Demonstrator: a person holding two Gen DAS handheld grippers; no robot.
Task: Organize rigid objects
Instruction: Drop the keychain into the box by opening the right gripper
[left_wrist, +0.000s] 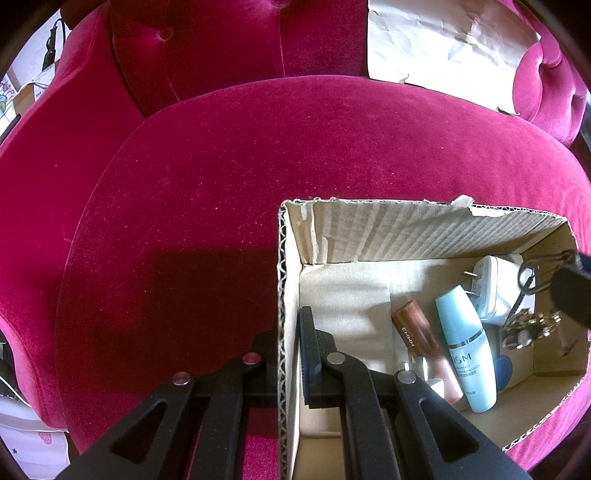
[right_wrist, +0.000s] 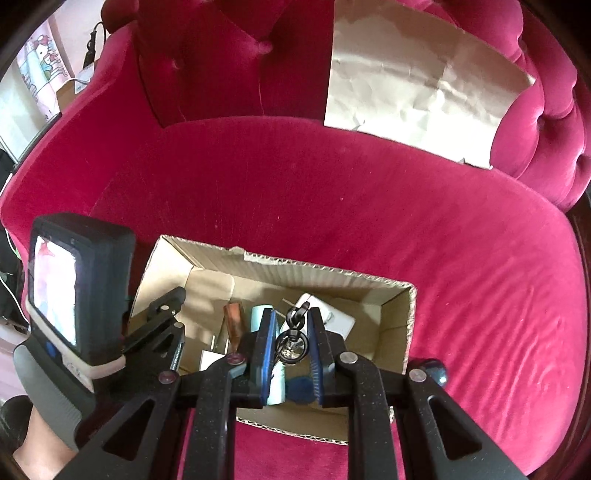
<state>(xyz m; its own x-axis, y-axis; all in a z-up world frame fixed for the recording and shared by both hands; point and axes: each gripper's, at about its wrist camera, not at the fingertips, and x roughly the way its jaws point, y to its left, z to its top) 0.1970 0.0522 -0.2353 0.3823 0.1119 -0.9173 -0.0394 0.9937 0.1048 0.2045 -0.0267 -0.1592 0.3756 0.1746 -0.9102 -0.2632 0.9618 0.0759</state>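
Right wrist view: my right gripper (right_wrist: 291, 332) jaws clench a black metal keyring (right_wrist: 291, 341) above the open cardboard box (right_wrist: 395, 306) steadied by my left gripper (left_wrist: 284, 332), already holding several items, release remaining.

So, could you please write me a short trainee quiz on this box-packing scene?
1. True or false: the left gripper is clamped on the cardboard box wall.
2. What does the right gripper hold? A) keychain B) charger C) bottle
3. Fill in: the box sits on a ____ velvet sofa.

Key:
1. True; one jaw stands inside the wall, one outside.
2. A; the keychain hangs between its jaws above the white charger and blue bottle.
3. Pink.
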